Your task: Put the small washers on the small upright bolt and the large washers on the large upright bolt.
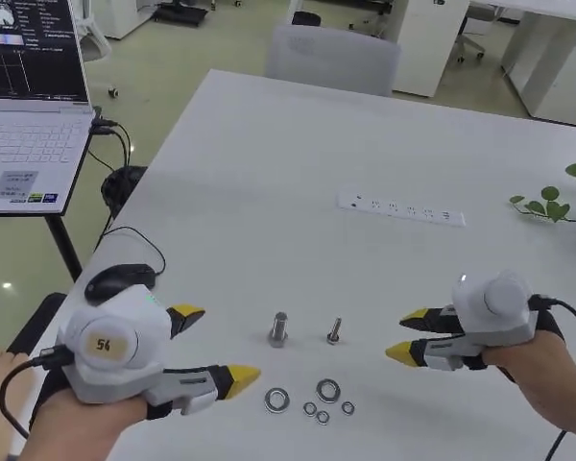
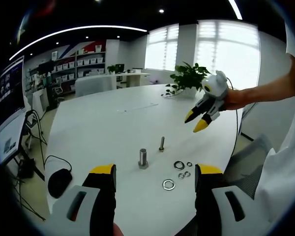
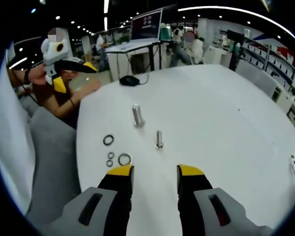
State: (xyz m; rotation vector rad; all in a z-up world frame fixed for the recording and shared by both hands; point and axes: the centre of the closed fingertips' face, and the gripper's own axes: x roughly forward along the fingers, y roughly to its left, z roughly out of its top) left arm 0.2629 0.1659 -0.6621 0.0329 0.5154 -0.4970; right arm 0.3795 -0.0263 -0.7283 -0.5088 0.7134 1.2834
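So, start of job: no washer on either bolt yet. Large bolt & small bolt stand upright side by side, apart, towards the table's near edge. Just nearer that edge lie two large washers & three small washers, all flat, in a loose cluster. Left gripper: jaws wide, empty. Right gripper: jaws open but narrower, empty. Both hover off to the sides. Next, prob.: lower one gripper, pinch a washer's rim w/o scattering its neighbours. They're thin & flat, so fiddly.
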